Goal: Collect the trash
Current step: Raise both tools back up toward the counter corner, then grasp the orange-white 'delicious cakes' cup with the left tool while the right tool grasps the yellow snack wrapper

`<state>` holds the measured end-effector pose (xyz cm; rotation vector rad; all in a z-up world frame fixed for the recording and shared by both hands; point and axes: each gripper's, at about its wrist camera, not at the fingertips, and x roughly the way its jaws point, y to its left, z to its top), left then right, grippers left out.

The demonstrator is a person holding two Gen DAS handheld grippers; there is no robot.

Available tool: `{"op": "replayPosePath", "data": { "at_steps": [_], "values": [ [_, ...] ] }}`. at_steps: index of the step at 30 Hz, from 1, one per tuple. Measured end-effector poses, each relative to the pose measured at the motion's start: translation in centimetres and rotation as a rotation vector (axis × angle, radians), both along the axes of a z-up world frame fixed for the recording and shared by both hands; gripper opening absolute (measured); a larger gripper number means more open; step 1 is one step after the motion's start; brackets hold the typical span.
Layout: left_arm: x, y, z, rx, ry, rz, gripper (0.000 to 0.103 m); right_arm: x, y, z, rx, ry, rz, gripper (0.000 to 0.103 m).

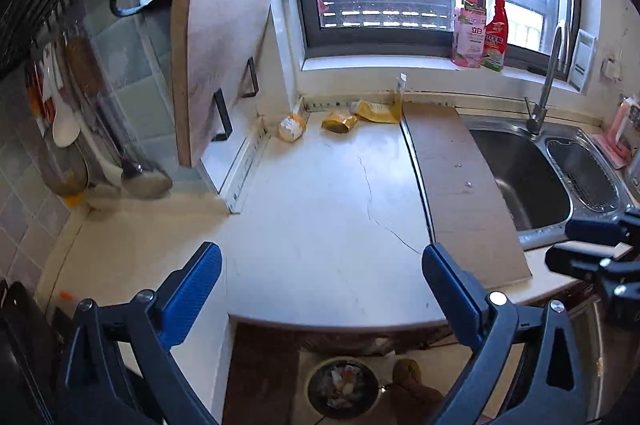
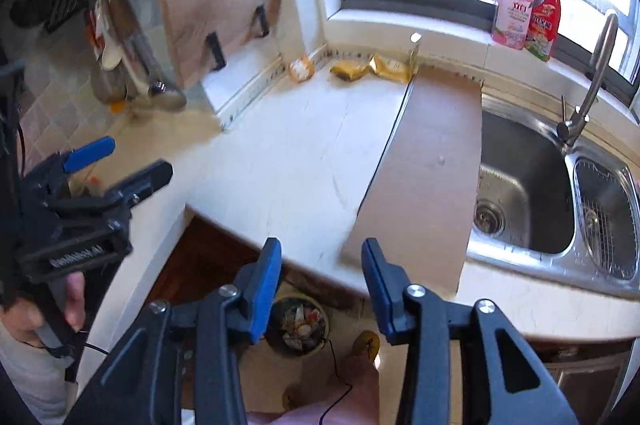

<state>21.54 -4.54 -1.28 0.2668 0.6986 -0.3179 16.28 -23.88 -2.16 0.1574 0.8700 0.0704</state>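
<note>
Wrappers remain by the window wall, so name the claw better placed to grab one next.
Left, narrowly. The left claw is open, empty and faces the yellow wrappers; the right claw sits nearer the sink.

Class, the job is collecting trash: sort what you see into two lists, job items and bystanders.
Job items: three crumpled yellow snack wrappers; round floor bin holding rubbish.

Bystanders: pale wooden chopping board; pink soap bottle; red spray bottle; steel sink.
</note>
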Motion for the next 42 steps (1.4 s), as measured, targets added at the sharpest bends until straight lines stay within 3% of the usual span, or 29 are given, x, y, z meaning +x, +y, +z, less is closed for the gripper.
{"op": "replayPosePath", "data": {
  "at_steps": [5,12,16,19,23,28,32,35,42],
  "values": [
    [7.9,-3.3,-0.6,0.081,-0.088,0.041,0.100,7.6,-2.8,1.8,0.009,-0.041,0.027,0.048],
    [21.4,-8.1,-3.8,0.071,-0.085,0.002,0.100,23.4,-6.7,1.4,0.046,-0.075,0.074,0.049],
    [28.8,-9.4,-6.7,0.063,-0.043,0.046,0.098,32.9,-7.1,-2.0,0.030,-0.028,0.131,0.049],
    [32.6,-9.7,-8.8,0.051,0.004,0.083,0.095,38.7,-6.3,-5.8,-0.008,0.022,0.188,0.049],
    [36.7,-10.0,-11.3,0.093,0.025,0.119,0.093,45.0,-5.3,-11.0,-0.003,0.098,0.225,0.049],
    [40.3,-10.5,-13.0,0.170,0.021,0.122,0.093,49.2,-3.7,-14.7,-0.055,0.124,0.269,0.049],
    [42.5,-10.8,-14.3,0.207,0.036,0.115,0.093,49.9,-2.4,-16.0,-0.164,0.096,0.307,0.048],
    [43.8,-11.0,-15.2,0.222,0.057,0.114,0.093,49.6,-2.3,-16.3,-0.210,0.079,0.323,0.036],
    [46.3,-10.9,-16.9,0.226,0.122,0.117,0.093,49.4,-4.9,-16.3,-0.120,0.101,0.294,0.024]
  ]
}}
